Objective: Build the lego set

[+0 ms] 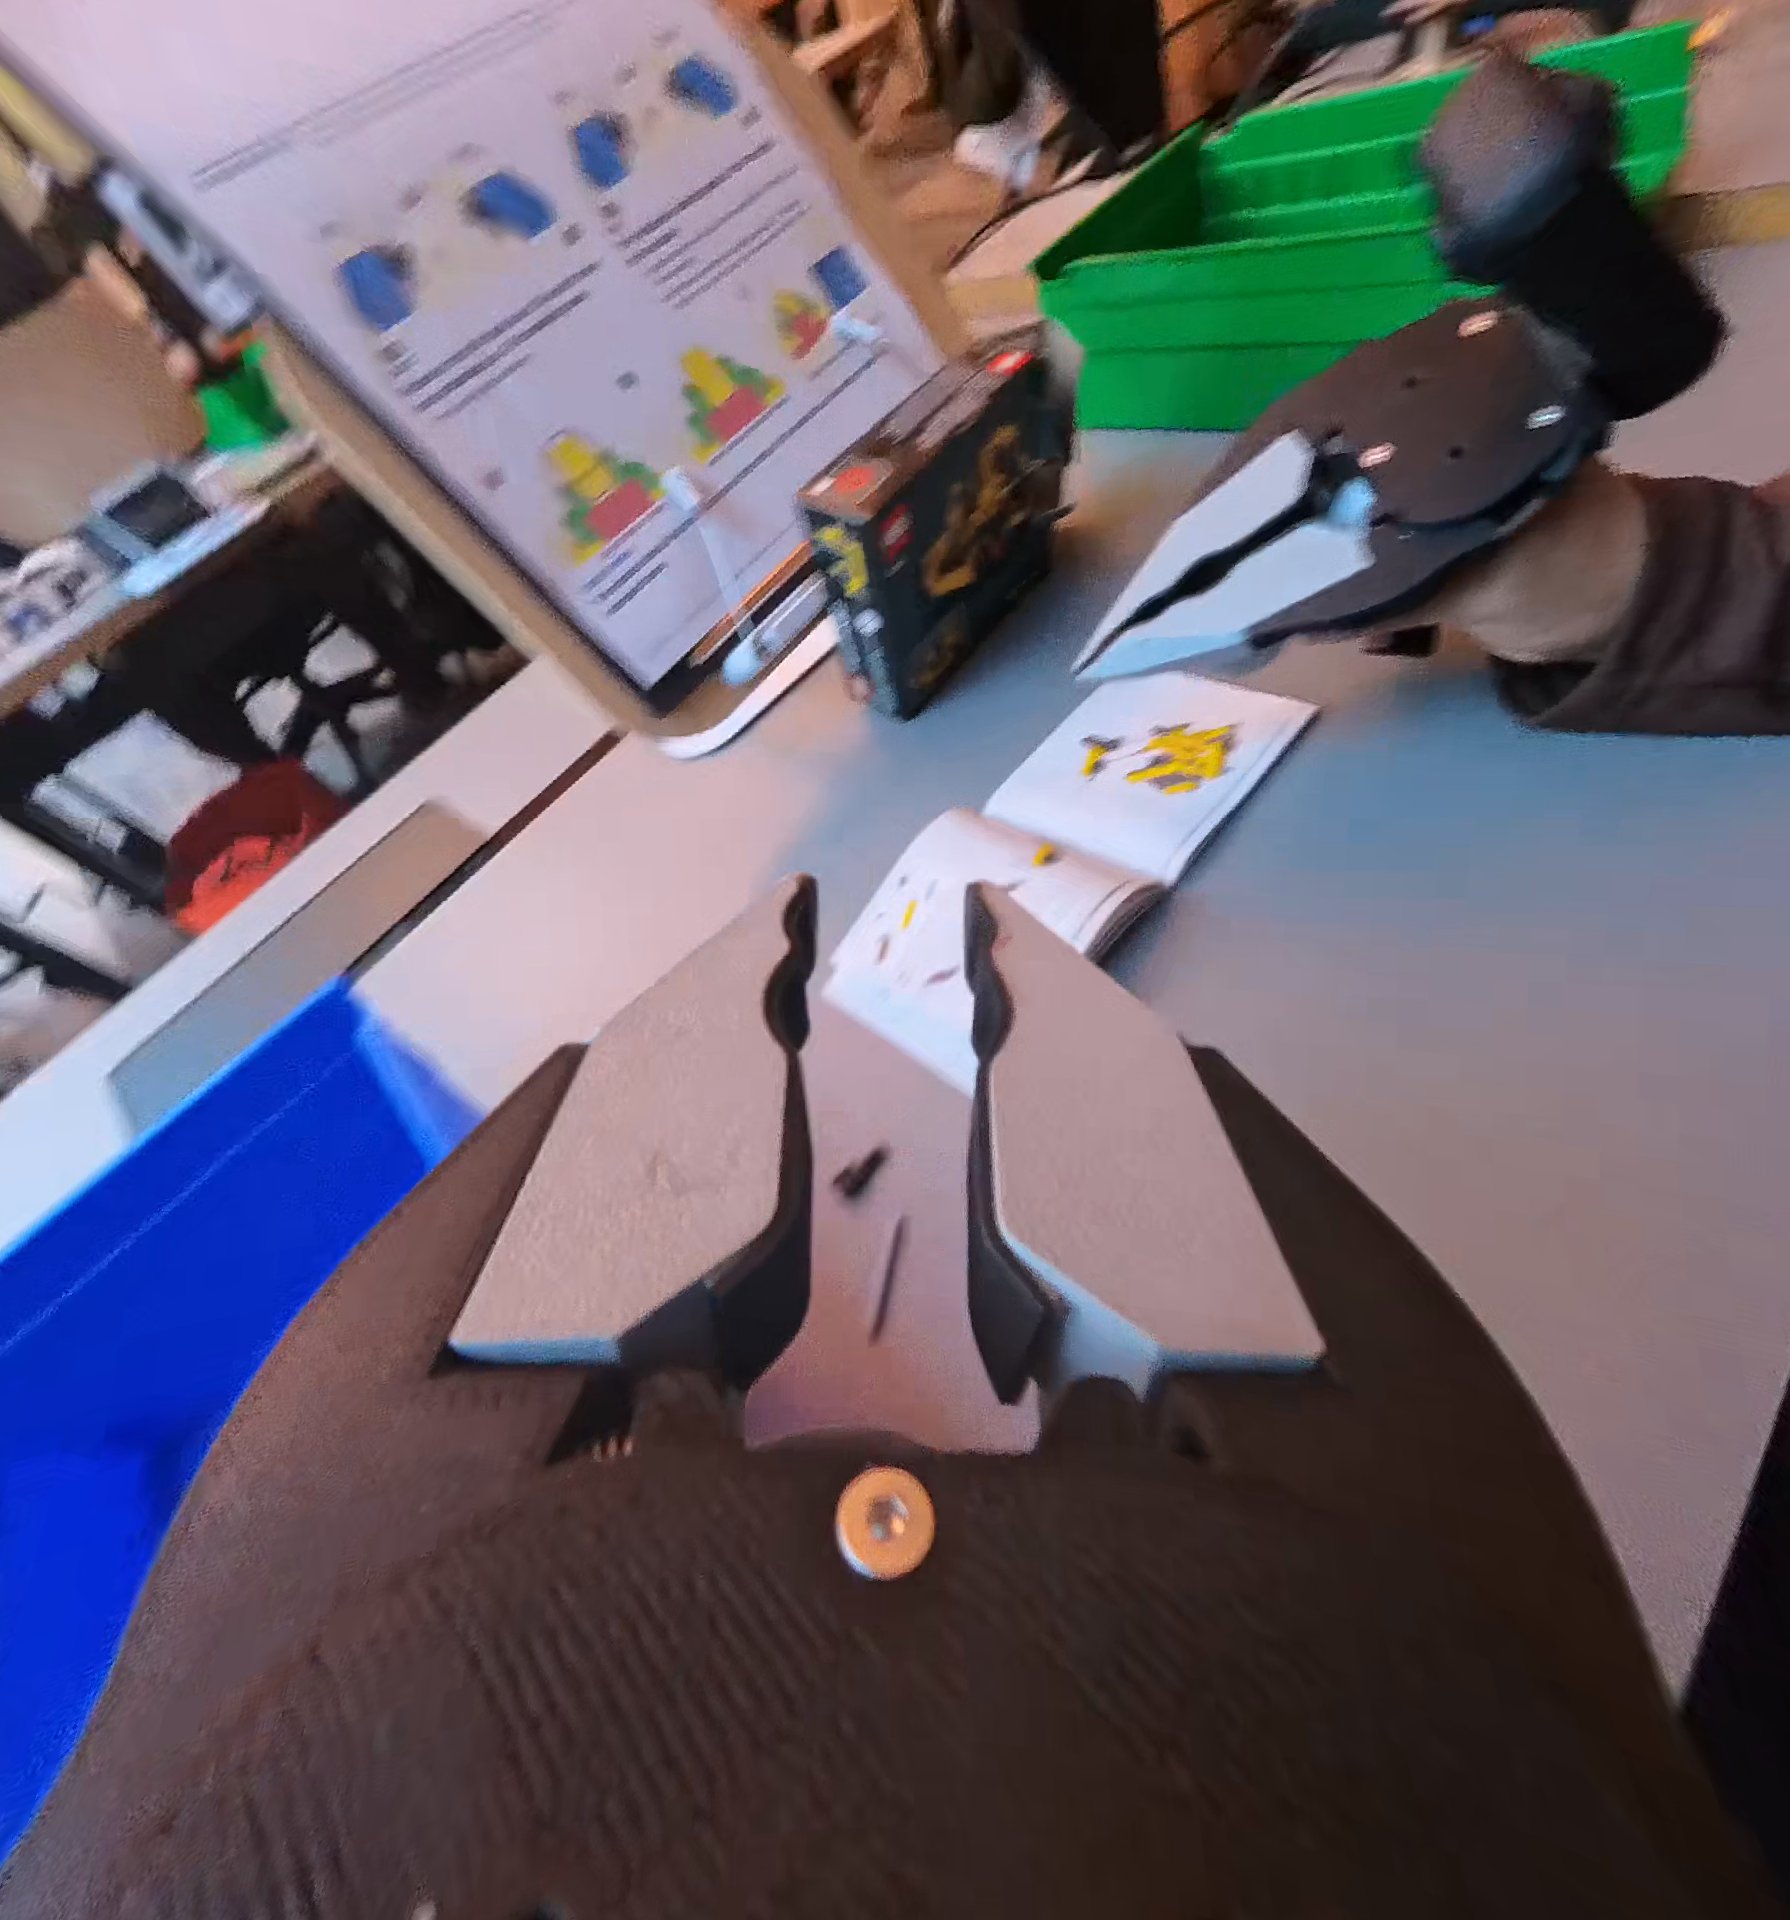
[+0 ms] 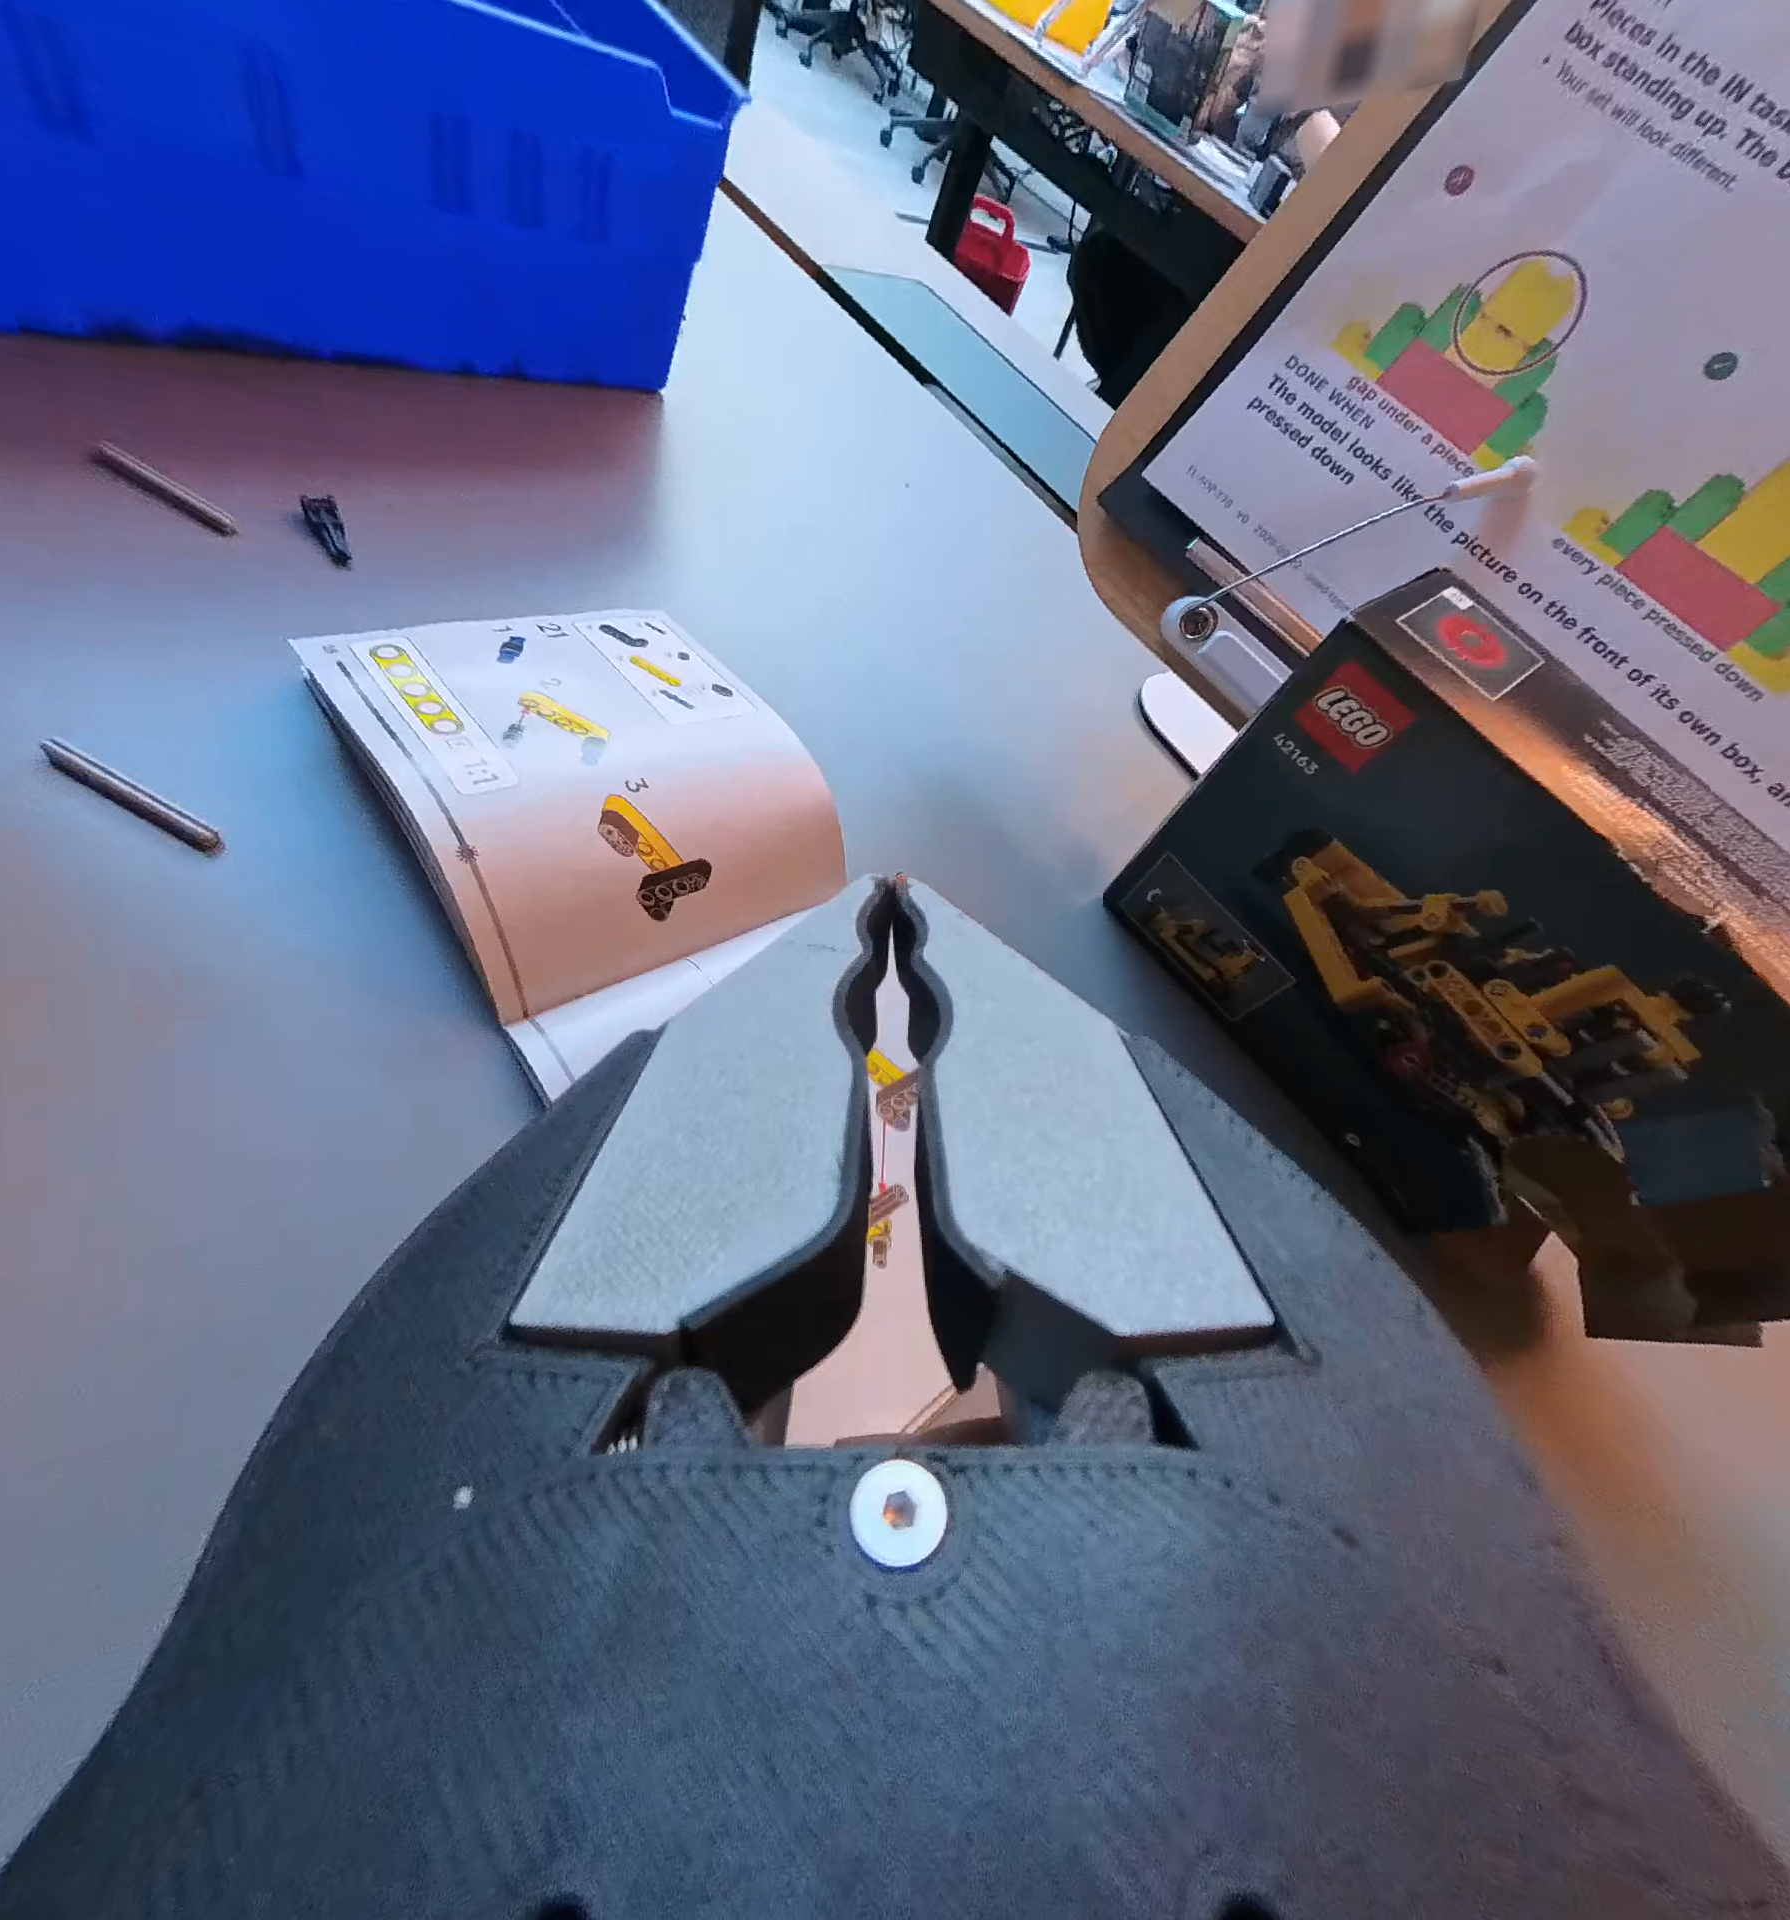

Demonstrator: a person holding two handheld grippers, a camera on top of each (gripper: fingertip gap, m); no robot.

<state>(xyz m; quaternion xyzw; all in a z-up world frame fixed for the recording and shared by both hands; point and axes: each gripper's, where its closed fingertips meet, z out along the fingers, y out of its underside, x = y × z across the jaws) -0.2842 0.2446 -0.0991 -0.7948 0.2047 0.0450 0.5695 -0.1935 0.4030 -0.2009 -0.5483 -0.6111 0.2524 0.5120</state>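
The open instruction booklet (image 2: 610, 790) lies on the grey table (image 2: 195, 1143); it also shows in the left wrist view (image 1: 1140, 790). My right gripper (image 2: 893, 889) is shut and hovers over the booklet's right page, with nothing clearly between its tips. It also shows in the left wrist view (image 1: 1093, 665), held by a hand. My left gripper (image 1: 891, 914) is open and empty, above the table just short of the booklet. A small black pin (image 1: 860, 1174) and a thin dark axle (image 1: 886, 1278) lie on the table between its fingers. The black LEGO box (image 2: 1493, 935) stands beside the booklet.
A blue bin (image 2: 351, 177) stands at the left, with two dark axles (image 2: 164, 488) (image 2: 132, 795) and a black pin (image 2: 327, 528) in front of it. A green bin (image 1: 1234, 260) stands behind the box. An upright instruction board (image 2: 1597, 364) stands behind the box. About 20 cm separates my left fingertips from my right.
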